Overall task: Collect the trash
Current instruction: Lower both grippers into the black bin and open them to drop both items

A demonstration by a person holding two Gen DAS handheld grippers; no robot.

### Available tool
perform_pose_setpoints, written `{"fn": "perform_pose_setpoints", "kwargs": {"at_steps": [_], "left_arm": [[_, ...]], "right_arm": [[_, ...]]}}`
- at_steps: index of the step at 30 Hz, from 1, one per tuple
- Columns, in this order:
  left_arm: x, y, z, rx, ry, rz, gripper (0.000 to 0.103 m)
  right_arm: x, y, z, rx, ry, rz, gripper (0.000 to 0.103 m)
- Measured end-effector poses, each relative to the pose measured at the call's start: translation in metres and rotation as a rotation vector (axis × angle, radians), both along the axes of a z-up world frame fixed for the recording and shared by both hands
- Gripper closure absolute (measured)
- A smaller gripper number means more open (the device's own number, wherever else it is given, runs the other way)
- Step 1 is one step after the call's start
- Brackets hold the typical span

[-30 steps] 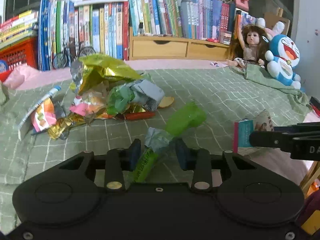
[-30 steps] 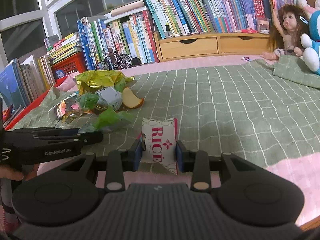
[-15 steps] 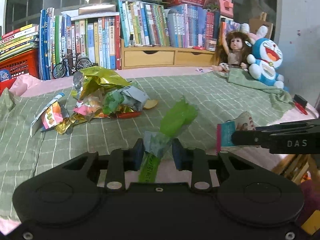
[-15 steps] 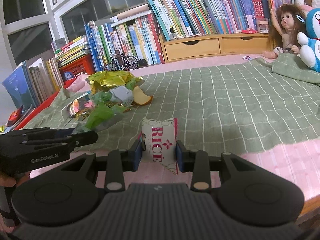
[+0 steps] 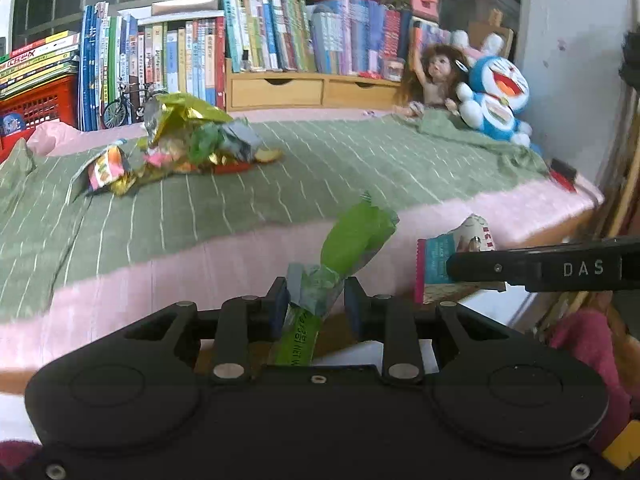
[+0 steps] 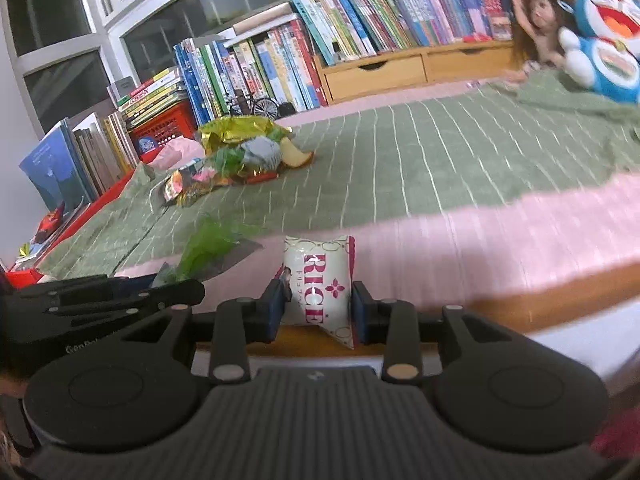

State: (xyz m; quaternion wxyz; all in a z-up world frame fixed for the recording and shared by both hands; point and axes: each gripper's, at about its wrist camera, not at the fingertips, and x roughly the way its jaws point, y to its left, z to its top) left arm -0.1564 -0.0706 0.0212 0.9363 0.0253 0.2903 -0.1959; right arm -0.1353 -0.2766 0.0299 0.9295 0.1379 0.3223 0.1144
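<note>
Nearest: left gripper pinching a green wrapper w/ a grey crumpled bit at the jaws; its jaws have just been closing a little tighter on it. The wrapper sticks up and fwd from the grip. A sec ago it hung over the green blanket; now it's above the pink sheet strip, at the bed's front edge.

Right gripper clamped on a white "RICE" packet, same hold as before, no change in width. It too has pulled back: packet was over the blanket edge earlier, now over the pink strip and the wooden bed rim. In the left view that packet shows side-on, just right of the green wrapper, apart from it.

Mid: green checked blanket looks further off than a sec ago, more pink sheet showing in front.

Further: trash pile (gold foil, green and grey scraps, orange snack bag) on the blanket's left part, unchanged, well apart from both grippers.

Far: books along the back, wooden drawers, toy bike, red basket, doll and blue plush at right. All in place as before.
</note>
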Motion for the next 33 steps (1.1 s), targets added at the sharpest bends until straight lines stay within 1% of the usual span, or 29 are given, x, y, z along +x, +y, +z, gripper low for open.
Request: {"fn": "perform_pose_setpoints", "kwargs": {"at_steps": [2,5,8,11,14,16,20,23,28,30,32,33], "left_arm": [[-0.013,-0.001,-0.007,0.013,0.017,-0.016,0.075],[-0.026,-0.002,-0.020,0.014,0.067,-0.040,0.075],[-0.031,-0.003,-0.042,0.010,0.152,-0.043,0.075],[-0.031,-0.004,-0.066,0.016,0.237,-0.037,0.075],[-0.027,-0.005,-0.085,0.042,0.291,-0.024,0.075],[-0.022,-0.005,-0.098,0.056,0.332,-0.010,0.075],[-0.012,-0.002,-0.121,0.059,0.414,0.026,0.075],[-0.008,0.000,-0.128,0.058,0.437,0.033,0.074],[-0.003,-0.001,-0.133,0.069,0.447,0.037,0.074],[-0.002,-0.001,-0.135,0.071,0.452,0.042,0.071],[-0.001,-0.004,-0.136,0.079,0.463,0.048,0.053],[0.000,-0.007,-0.136,0.084,0.469,0.053,0.051]], "right_arm": [[-0.010,0.002,-0.007,0.008,0.027,-0.006,0.063],[-0.020,0.004,-0.021,-0.001,0.069,-0.016,0.063],[-0.023,0.006,-0.040,-0.008,0.132,-0.034,0.063],[-0.022,0.009,-0.063,-0.008,0.219,-0.048,0.063],[-0.023,0.010,-0.084,-0.017,0.290,-0.070,0.063],[-0.022,0.010,-0.093,-0.015,0.320,-0.083,0.063],[-0.021,0.009,-0.108,0.018,0.374,-0.104,0.063],[-0.019,0.007,-0.116,0.029,0.399,-0.113,0.062],[-0.015,0.009,-0.120,0.036,0.414,-0.114,0.055],[-0.013,0.012,-0.120,0.036,0.416,-0.112,0.054],[-0.012,0.013,-0.120,0.036,0.418,-0.107,0.047],[-0.011,0.012,-0.120,0.038,0.418,-0.106,0.041]]}}
